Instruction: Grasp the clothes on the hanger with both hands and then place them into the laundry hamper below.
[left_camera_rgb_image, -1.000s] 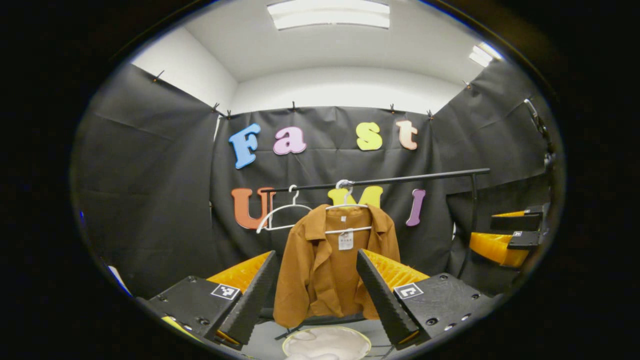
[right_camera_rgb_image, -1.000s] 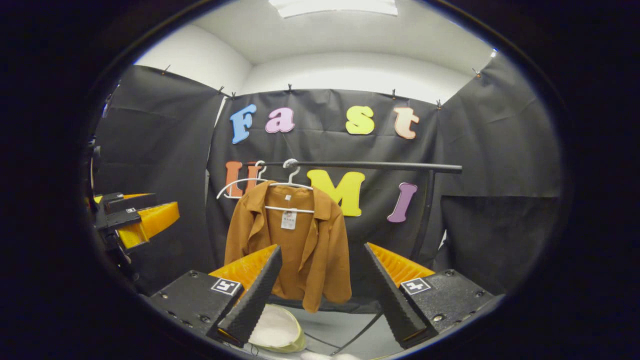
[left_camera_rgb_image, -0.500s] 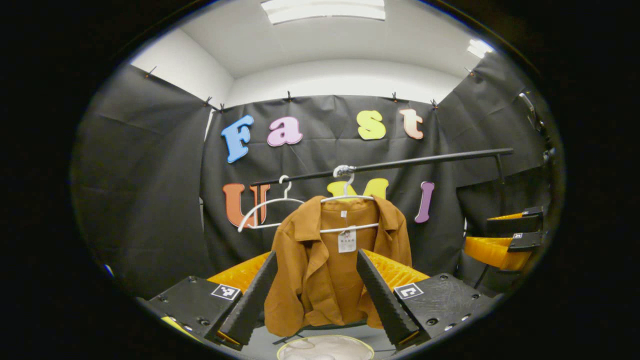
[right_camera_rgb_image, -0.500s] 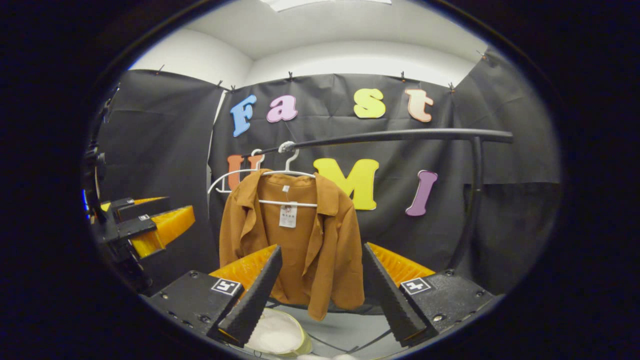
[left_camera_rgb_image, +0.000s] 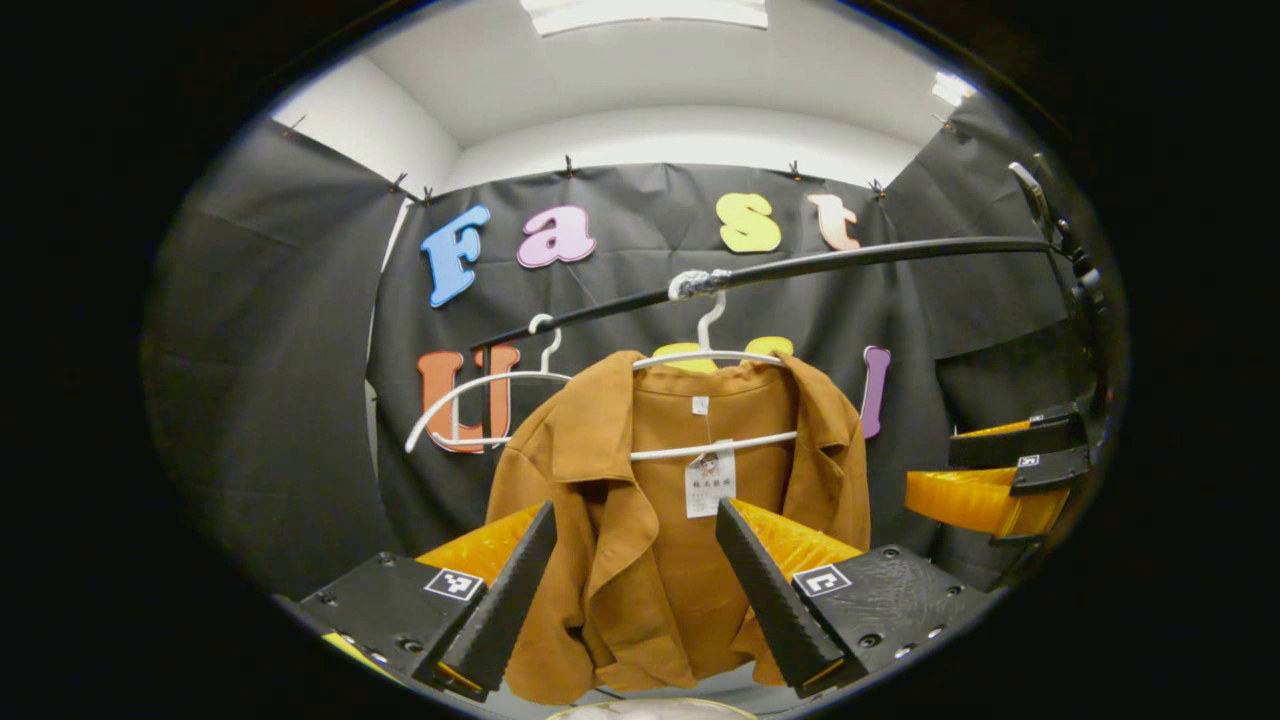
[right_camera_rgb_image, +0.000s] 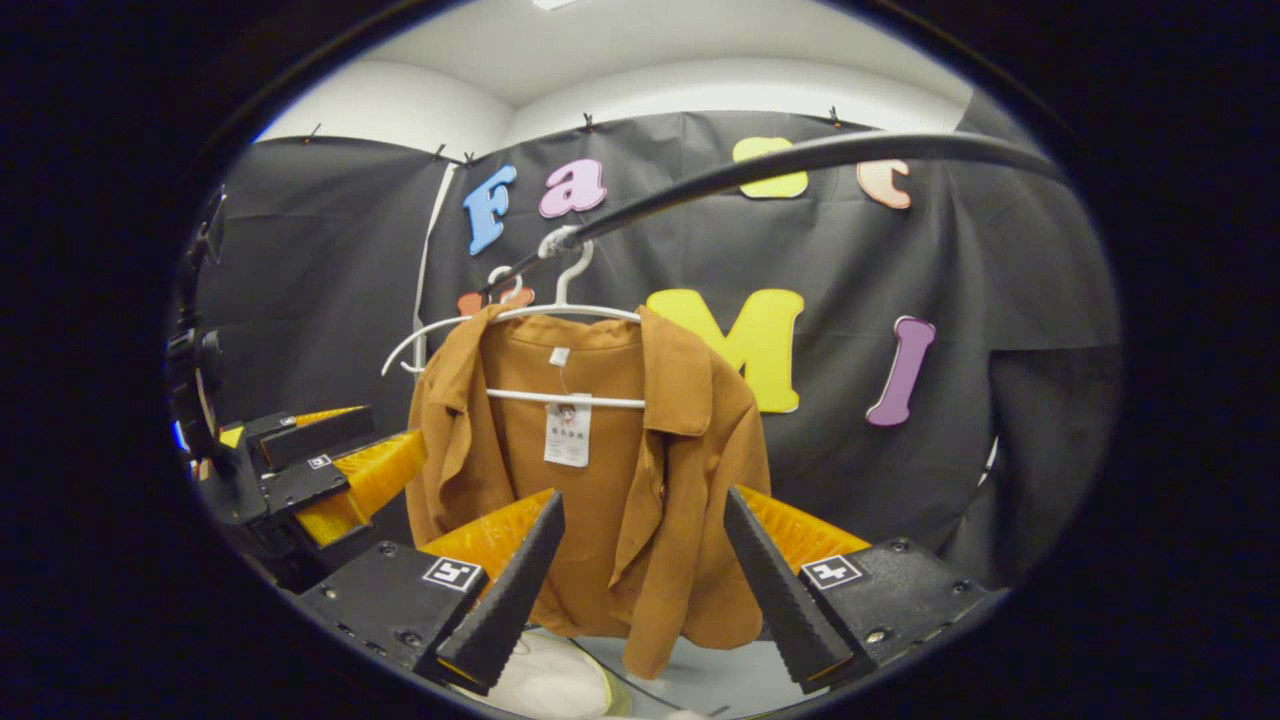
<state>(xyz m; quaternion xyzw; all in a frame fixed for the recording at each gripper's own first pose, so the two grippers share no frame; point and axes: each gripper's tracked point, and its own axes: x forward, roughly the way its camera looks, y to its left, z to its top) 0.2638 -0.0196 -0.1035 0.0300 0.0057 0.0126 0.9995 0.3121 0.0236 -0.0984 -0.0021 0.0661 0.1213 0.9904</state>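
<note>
Currently nothing is grasped: my left claw (left_camera_rgb_image: 632, 585) and right claw (right_camera_rgb_image: 640, 580) are both spread, short of the rust-brown collared shirt (left_camera_rgb_image: 680, 520), hanging at 12 o'clock on its white wire hanger (left_camera_rgb_image: 705, 360); the pale round hamper (right_camera_rgb_image: 545, 680) below awaits.

Both cams ride low, tilted up, facing the back wall. Left gripper view: near, almost square-on to the brown jacket (left_camera_rgb_image: 680, 520), rail (left_camera_rgb_image: 860, 258) overhead, right tongs (left_camera_rgb_image: 985, 480) off at its right edge. Right gripper view: near too, jacket (right_camera_rgb_image: 600, 480) left of centre, left tongs (right_camera_rgb_image: 320, 475) at its left edge. Shared: jacket, white hanger (right_camera_rgb_image: 520, 318), rail.
</note>
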